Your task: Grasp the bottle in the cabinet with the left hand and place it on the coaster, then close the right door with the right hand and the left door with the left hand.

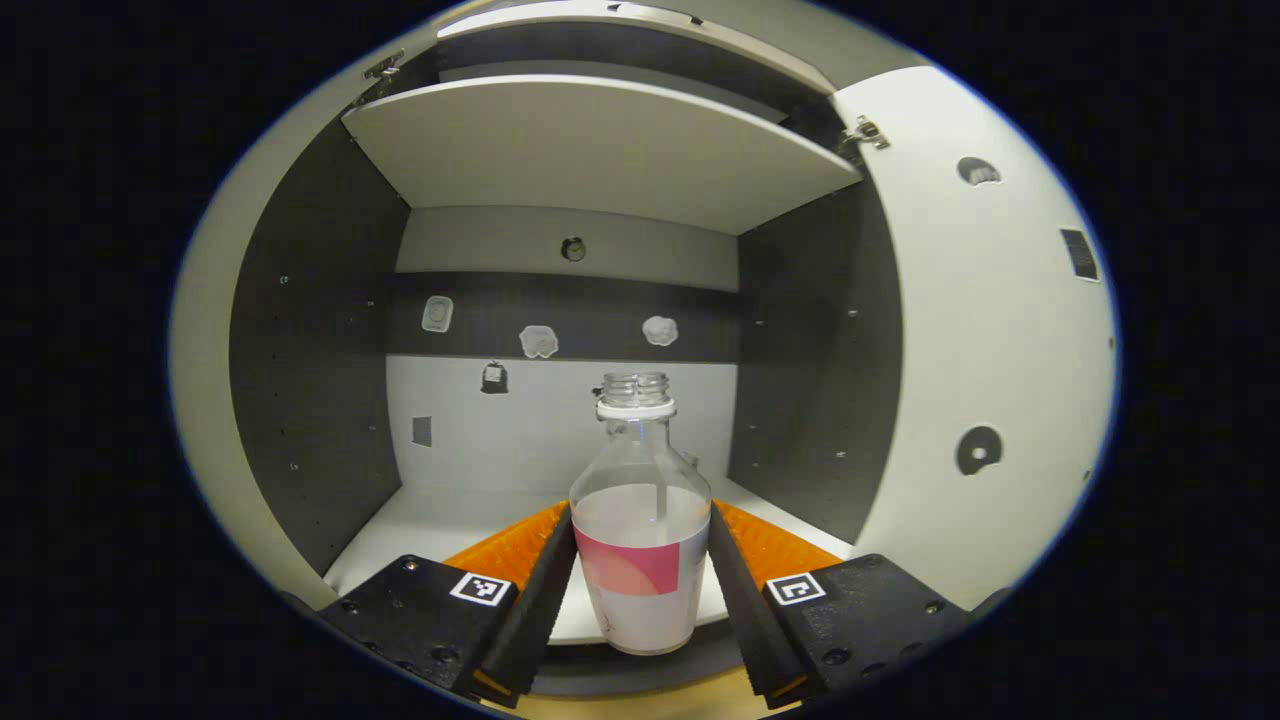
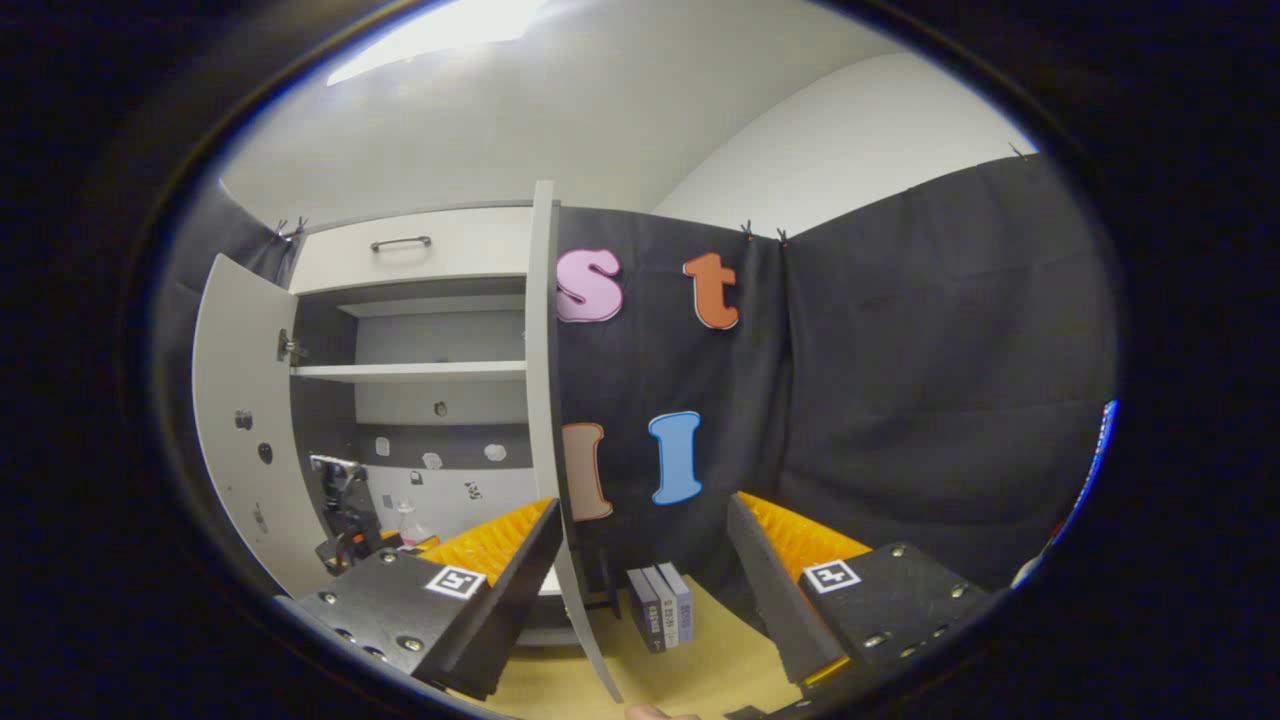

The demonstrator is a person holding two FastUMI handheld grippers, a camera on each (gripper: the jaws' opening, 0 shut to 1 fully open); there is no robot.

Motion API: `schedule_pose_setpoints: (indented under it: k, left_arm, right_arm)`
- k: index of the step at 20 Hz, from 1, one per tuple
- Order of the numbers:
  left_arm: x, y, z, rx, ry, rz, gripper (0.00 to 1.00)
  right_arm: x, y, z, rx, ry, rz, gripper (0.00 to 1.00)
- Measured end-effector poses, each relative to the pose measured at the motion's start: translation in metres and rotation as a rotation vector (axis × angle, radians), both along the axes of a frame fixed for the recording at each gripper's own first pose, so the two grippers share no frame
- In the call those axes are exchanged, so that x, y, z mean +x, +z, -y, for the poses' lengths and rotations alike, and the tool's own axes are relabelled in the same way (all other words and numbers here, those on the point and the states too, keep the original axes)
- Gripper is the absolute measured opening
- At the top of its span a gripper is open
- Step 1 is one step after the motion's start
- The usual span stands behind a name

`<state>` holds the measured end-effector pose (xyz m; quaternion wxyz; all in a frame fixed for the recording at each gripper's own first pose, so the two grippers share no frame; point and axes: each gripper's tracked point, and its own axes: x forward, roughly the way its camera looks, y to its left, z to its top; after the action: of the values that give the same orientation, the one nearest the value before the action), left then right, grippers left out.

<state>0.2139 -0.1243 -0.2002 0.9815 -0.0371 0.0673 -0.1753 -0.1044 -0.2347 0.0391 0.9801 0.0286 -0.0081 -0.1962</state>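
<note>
A clear, uncapped bottle (image 1: 640, 560) with a pink and white label and some liquid in it stands upright at the front edge of the cabinet's lower shelf (image 1: 440, 525). My left gripper (image 1: 640, 510) is shut on it, one finger pressing each side of its body. In the right gripper view the cabinet has both doors open, and the left gripper (image 2: 345, 515) and the bottle (image 2: 410, 522) appear small on its bottom shelf. My right gripper (image 2: 645, 505) is open and holds nothing. The right door (image 2: 545, 400) shows edge-on between its fingers, near the left one.
The left door (image 2: 240, 420) swings out wide. An upper shelf (image 1: 600, 150) hangs above the bottle. A drawer with a handle (image 2: 400, 243) tops the cabinet. Three books (image 2: 660, 605) stand on the wooden table (image 2: 690, 670) right of the cabinet.
</note>
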Motion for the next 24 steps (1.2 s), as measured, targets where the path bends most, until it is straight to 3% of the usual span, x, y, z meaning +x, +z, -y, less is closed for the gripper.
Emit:
schedule_pose_setpoints:
  k: [4, 7, 11, 19, 24]
  left_arm:
    - [-0.071, -0.026, 0.021, 0.029, -0.195, -0.017, 0.78]
    - [-0.122, -0.07, 0.027, 0.048, -0.274, -0.089, 0.78]
    - [-0.181, -0.138, 0.034, -0.018, -0.339, -0.252, 0.78]
    - [-0.251, -0.269, 0.028, -0.012, -0.334, -0.564, 0.79]
    - [-0.274, -0.305, 0.038, 0.003, -0.355, -0.61, 0.79]
  right_arm:
    - [-0.007, -0.001, 0.014, -0.008, -0.023, 0.0, 1.0]
    - [-0.009, 0.003, 0.021, -0.026, -0.036, 0.003, 1.0]
    - [-0.013, 0.013, 0.023, -0.041, -0.044, 0.014, 1.0]
    - [-0.018, 0.027, 0.018, -0.078, -0.055, 0.017, 0.97]
    - [-0.023, 0.028, 0.025, -0.073, -0.079, 0.01, 1.0]
